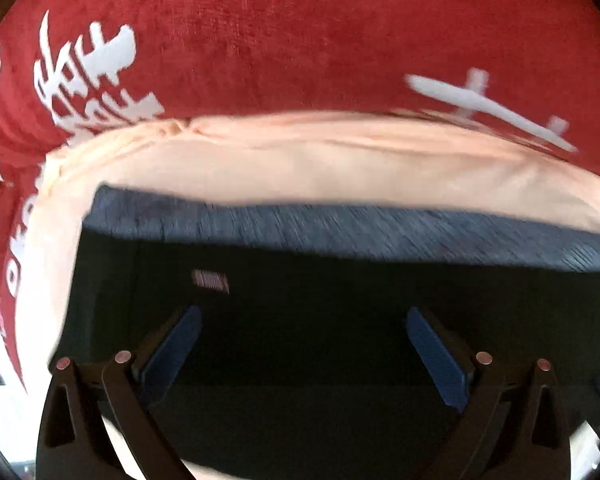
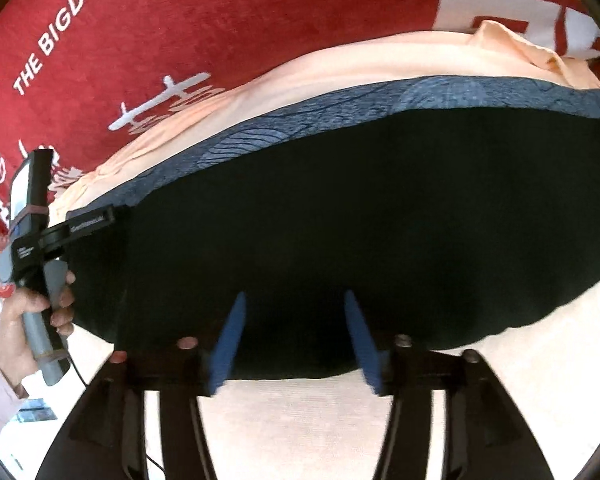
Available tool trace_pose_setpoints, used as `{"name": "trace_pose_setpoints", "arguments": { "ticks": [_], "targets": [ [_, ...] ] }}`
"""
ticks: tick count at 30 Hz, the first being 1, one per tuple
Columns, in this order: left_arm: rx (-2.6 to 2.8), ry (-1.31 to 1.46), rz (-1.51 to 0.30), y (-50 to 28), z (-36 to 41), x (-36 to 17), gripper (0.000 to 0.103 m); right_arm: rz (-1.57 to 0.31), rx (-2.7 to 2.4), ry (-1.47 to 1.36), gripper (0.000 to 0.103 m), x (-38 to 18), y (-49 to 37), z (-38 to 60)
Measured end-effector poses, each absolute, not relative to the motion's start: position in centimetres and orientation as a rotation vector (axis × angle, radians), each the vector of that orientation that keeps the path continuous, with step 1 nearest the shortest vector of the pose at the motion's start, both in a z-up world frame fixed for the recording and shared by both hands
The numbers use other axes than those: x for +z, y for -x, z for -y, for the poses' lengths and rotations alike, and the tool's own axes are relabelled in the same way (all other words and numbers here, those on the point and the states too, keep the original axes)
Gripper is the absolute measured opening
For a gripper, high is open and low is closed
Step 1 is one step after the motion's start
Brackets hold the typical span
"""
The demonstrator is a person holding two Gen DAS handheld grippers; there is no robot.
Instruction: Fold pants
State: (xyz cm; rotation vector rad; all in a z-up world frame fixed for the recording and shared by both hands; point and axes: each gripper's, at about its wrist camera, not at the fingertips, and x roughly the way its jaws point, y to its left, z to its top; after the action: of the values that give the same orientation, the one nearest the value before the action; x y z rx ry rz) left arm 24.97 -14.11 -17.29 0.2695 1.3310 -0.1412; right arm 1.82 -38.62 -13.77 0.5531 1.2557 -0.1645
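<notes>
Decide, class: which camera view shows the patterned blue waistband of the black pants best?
The right wrist view. There the blue waistband runs sharp across the black pants, its line pattern readable. The left wrist view shows the same band only as a motion-blurred strip.

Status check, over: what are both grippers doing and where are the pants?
Left gripper open, right gripper open, neither holding cloth. Black pants lie on the peach cloth, blue-grey band at far edge. Nothing blocking.

The pants (image 2: 340,220) are matt black cloth with a grey-blue woven band. Beneath lies smooth peach fabric (image 2: 380,64) on a napped red cloth (image 1: 300,32). Blue finger pads (image 1: 172,352) look ribbed.
</notes>
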Motion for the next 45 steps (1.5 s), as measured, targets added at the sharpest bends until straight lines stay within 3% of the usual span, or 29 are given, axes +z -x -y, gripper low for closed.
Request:
{"name": "trace_pose_setpoints", "arguments": {
  "ticks": [9,22,35,36,40,44,45],
  "targets": [
    [-0.241,-0.288,-1.39,-17.4,15.4,-15.5,0.103,-1.287,-0.14,-0.493,0.074,-13.8,-2.6,37.3],
    [-0.349,-0.379,-1.379,-14.5,22.6,-14.0,0.103,-1.243,-0.207,-0.725,0.075,-10.4,2.9,42.8],
    [-0.434,-0.389,-1.365,-12.0,34.8,-14.2,0.103,-1.103,-0.573,-0.834,0.074,-8.7,11.3,57.8],
    [-0.435,-0.385,-1.363,-11.7,35.8,-14.1,0.103,-1.087,-0.601,-0.849,0.073,-8.7,11.7,59.1],
    [-0.436,-0.366,-1.344,-11.9,38.8,-14.3,0.103,-1.063,-0.667,-0.932,0.049,-10.2,12.4,63.8],
    [-0.413,-0.416,-1.338,-11.8,41.2,-15.9,0.103,-1.067,-0.696,-0.953,0.044,-11.9,11.9,65.9],
    [-0.407,-0.423,-1.345,-11.8,41.5,-16.4,0.103,-1.069,-0.699,-0.95,0.031,-12.2,11.6,66.1]
  ]
}}
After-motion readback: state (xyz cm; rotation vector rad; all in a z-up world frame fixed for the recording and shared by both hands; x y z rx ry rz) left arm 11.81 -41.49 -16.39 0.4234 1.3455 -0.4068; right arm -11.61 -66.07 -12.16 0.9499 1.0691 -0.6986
